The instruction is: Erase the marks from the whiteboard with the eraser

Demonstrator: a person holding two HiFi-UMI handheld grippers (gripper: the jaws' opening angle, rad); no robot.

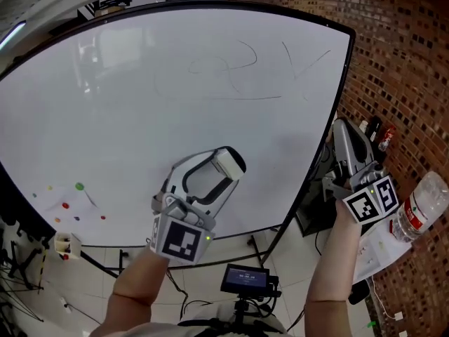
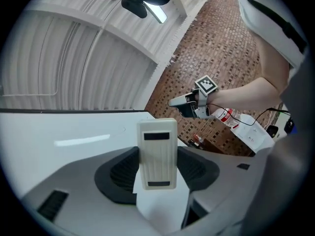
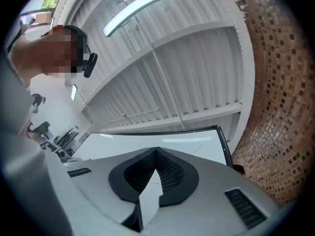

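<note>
Left gripper (image 1: 223, 168): low before the whiteboard (image 1: 126, 111) — jaws pinching the eraser (image 2: 157, 154), upright between the pads.
Right gripper (image 1: 343, 132): beyond the board's right edge, by the brick wall (image 1: 410, 62) — jaws pressed together, nothing between.
Marks (image 1: 245, 65): faint lines near the board's top right, well apart from the eraser.
</note>
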